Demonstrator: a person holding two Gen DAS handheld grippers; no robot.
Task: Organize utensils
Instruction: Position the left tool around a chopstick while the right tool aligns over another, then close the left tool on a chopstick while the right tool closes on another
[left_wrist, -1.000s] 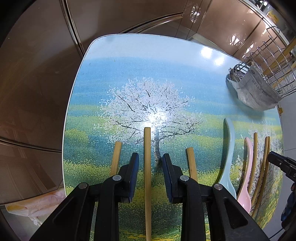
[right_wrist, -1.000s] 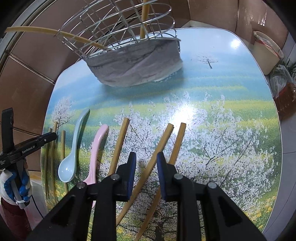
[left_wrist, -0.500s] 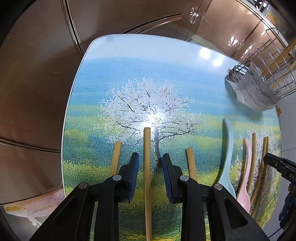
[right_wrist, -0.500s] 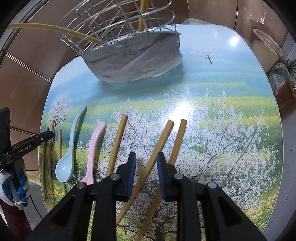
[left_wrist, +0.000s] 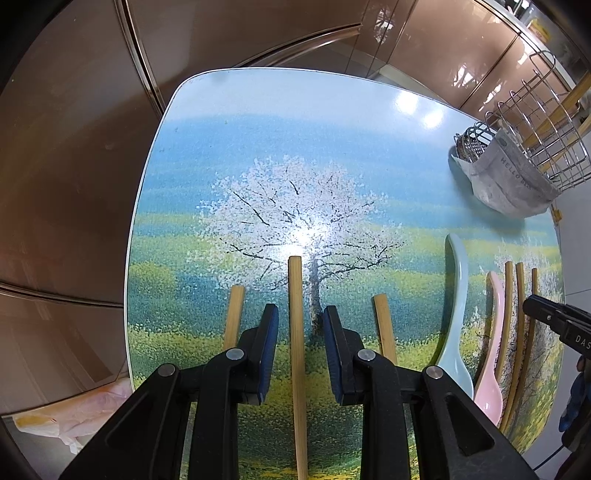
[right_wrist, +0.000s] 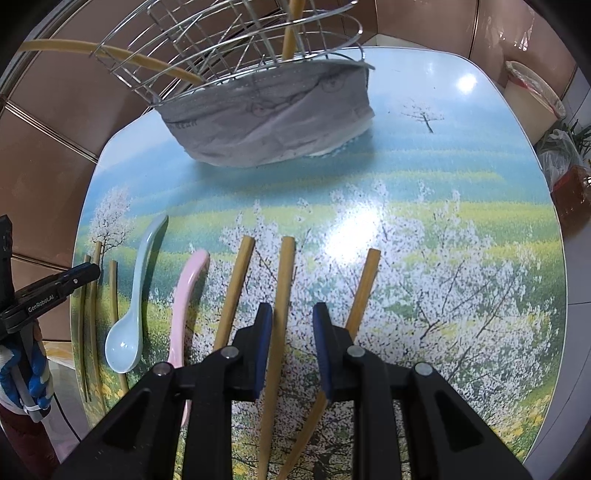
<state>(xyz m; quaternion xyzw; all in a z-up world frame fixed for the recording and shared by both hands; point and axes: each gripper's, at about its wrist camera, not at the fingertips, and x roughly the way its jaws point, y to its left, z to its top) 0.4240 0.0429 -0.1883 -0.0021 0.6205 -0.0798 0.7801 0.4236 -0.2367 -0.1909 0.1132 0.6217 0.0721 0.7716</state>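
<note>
Three wooden chopsticks lie side by side in the left wrist view. The middle chopstick (left_wrist: 296, 332) runs between the jaws of my left gripper (left_wrist: 301, 332), which are closing, with gaps still on both sides. My right gripper (right_wrist: 291, 332) is open astride another wooden chopstick (right_wrist: 280, 314); a second one (right_wrist: 360, 295) passes under its right finger and a third (right_wrist: 232, 295) lies to the left. A light blue spoon (right_wrist: 136, 295), a pink spoon (right_wrist: 184, 295) and thin chopsticks (right_wrist: 92, 314) lie between the two grippers.
A wire basket (right_wrist: 240, 48) with a grey cloth liner (right_wrist: 269, 122) holds a few chopsticks at the far edge of the landscape-print table (left_wrist: 295, 147). A lined bin (right_wrist: 532, 92) and bags (right_wrist: 565, 166) stand beyond the right edge. Brown tiled walls surround the table.
In the right wrist view the chopstick between the jaws has swung from leaning right to nearly parallel with its left neighbour, and the basket looms closer. The left view is almost unchanged.
</note>
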